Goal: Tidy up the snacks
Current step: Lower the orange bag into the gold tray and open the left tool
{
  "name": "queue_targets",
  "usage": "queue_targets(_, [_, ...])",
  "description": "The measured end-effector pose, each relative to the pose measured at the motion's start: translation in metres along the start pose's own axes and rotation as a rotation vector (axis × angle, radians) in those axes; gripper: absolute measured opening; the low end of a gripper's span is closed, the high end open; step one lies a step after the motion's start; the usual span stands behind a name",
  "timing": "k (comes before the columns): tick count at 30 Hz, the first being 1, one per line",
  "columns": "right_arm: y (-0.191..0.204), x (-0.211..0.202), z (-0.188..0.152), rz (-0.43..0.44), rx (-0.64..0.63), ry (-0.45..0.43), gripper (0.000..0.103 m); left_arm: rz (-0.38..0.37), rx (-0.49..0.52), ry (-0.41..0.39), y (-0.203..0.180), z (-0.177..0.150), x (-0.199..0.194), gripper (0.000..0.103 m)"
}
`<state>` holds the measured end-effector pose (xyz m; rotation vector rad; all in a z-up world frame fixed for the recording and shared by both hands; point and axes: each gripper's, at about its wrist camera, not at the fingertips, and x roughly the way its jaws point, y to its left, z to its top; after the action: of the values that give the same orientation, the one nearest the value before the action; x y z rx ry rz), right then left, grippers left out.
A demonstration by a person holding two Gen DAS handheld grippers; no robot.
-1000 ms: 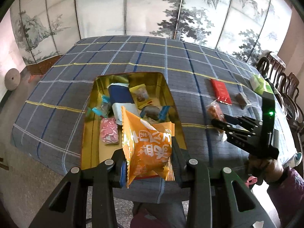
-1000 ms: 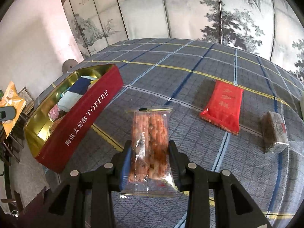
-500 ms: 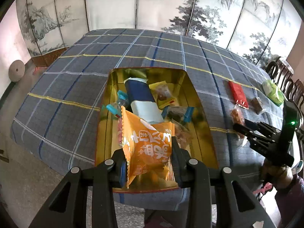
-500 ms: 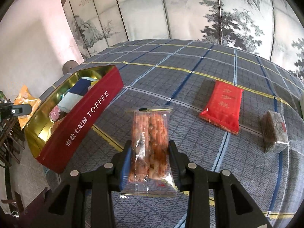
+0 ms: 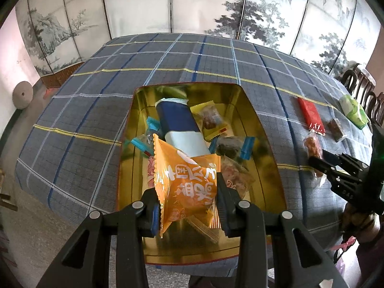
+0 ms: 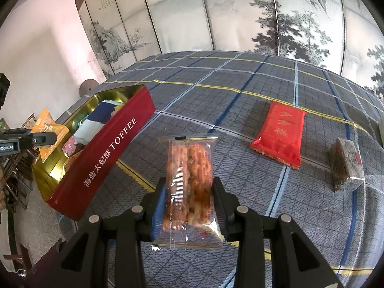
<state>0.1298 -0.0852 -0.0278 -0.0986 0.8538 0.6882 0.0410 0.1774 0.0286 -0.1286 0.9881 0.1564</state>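
Left tool (image 5: 188, 206) pinching an orange crinkle-edged snack packet with white lettering (image 5: 186, 184), held upright over the near end of the red TOFFEE tin with gold interior (image 5: 254, 120). Packet not released, clear of the tin floor as far as I can tell.

Tin contents: navy-and-white pouch (image 5: 178, 124), yellow-edged clear sachet (image 5: 211, 120), blue-ended wrapped sweets (image 5: 232, 145), pink-patterned packet (image 5: 151, 170) partly hidden behind the orange one.

Right tool (image 6: 189, 204) pinching a clear wrapper of reddish-brown peanut brittle (image 6: 189, 175), upright above the blue plaid bench (image 6: 216, 91), well apart from the tin (image 6: 115, 148).

On the bench, beyond the right tool: flat red packet with gold characters (image 6: 279, 136), dark brown block in clear wrap (image 6: 344, 165) just beside it. Green packet (image 5: 355, 109) near the far right edge, left view only.
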Motion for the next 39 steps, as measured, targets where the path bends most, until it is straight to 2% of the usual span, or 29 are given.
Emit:
queue_targets(22, [-0.001, 0.004, 0.000, -0.006, 0.007, 0.011, 0.037, 0.069, 0.036, -0.015, -0.001, -0.003, 0.006, 0.037])
queue_targets(26, [-0.001, 0.005, 0.000, -0.006, 0.007, 0.013, 0.037, 0.100, 0.046, -0.035, -0.003, -0.003, 0.003, 0.048])
queue_targets(34, [-0.002, 0.006, 0.000, -0.009, 0.012, 0.012, 0.037, 0.158, 0.064, -0.074, -0.008, -0.005, -0.006, 0.061])
queue_targets(39, [0.000, 0.007, 0.001, -0.020, 0.008, 0.021, 0.037, 0.174, 0.059, -0.085, -0.009, -0.005, -0.011, 0.064])
